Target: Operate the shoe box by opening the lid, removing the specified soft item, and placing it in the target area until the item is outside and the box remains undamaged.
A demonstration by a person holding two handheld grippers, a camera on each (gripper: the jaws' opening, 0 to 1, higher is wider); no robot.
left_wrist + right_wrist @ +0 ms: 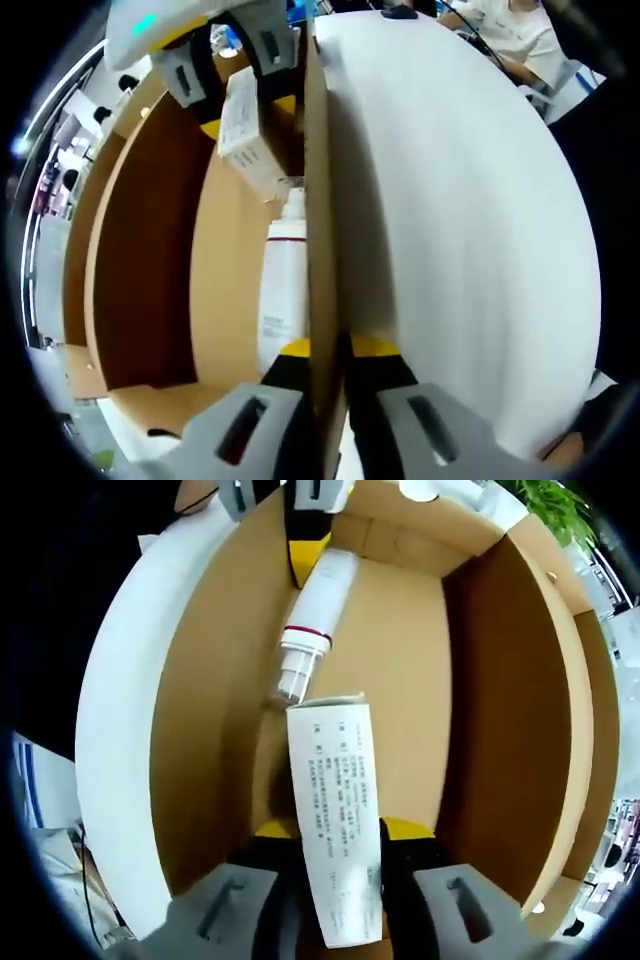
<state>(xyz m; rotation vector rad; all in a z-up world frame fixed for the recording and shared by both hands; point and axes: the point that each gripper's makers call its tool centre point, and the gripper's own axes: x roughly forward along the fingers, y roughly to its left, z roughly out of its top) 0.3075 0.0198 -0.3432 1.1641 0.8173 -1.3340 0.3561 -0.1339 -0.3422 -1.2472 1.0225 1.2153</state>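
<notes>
**A:** Where's the item sitting right now?

**B:** You're holding the small white carton [338, 820] between your right gripper's [335, 855] jaws, which are closing on its lower end. It's hanging inside the shoe box [215, 680], above the floor and not yet past the walls. In the left gripper view it's showing near the top, pinched by that same gripper [232, 75].

**A:** And the lid?

**B:** It's already open. Your left gripper [327, 365] is clamping the box's upright cardboard side wall [320, 200], one jaw on each face, steadying it.

**A:** Anything else inside?

**B:** A white tube with a red band [312, 620] is lying on the box floor, just beyond the carton's top edge.

**A:** So what's left?

**B:** I'd judge you're about midway: you're still needing to lift the carton clear and set it down in the target area, without tearing that wall.
</notes>
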